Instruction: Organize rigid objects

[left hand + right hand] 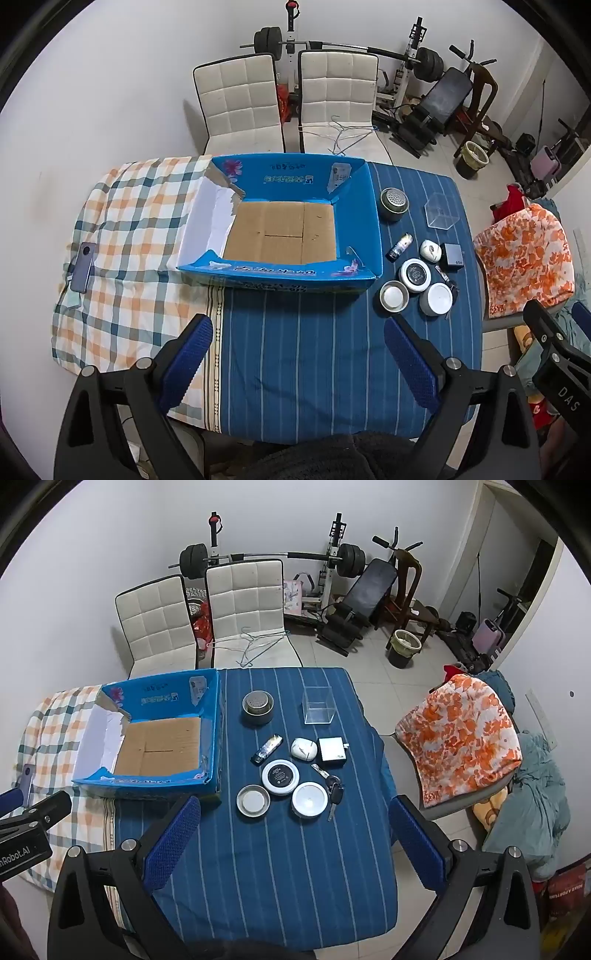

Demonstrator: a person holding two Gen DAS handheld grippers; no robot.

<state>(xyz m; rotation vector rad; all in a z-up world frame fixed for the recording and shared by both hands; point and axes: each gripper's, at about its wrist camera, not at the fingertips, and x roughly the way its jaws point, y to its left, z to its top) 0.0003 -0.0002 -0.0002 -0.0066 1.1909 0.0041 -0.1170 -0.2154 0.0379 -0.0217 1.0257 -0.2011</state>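
My right claw [291, 849]: jaws wide apart, nothing held, above the blue striped cloth.
My left claw [299, 362]: also spread and bare.
Small things: metal tin [253, 800], white lid [309, 799] and keys [334, 794] lie straight ahead of my right claw.
Box [212, 716]: open, nothing inside, left of that cluster.
Nearer hand: I judge the right.

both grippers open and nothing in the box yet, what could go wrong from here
The keys lie touching the white round lid, so a grab at either may drag the other. The clear cube is hard to see and smooth, so its walls could slip between the fingers. The box has a torn left wall and sits half on the plaid cloth, so it may shift when things are dropped in.
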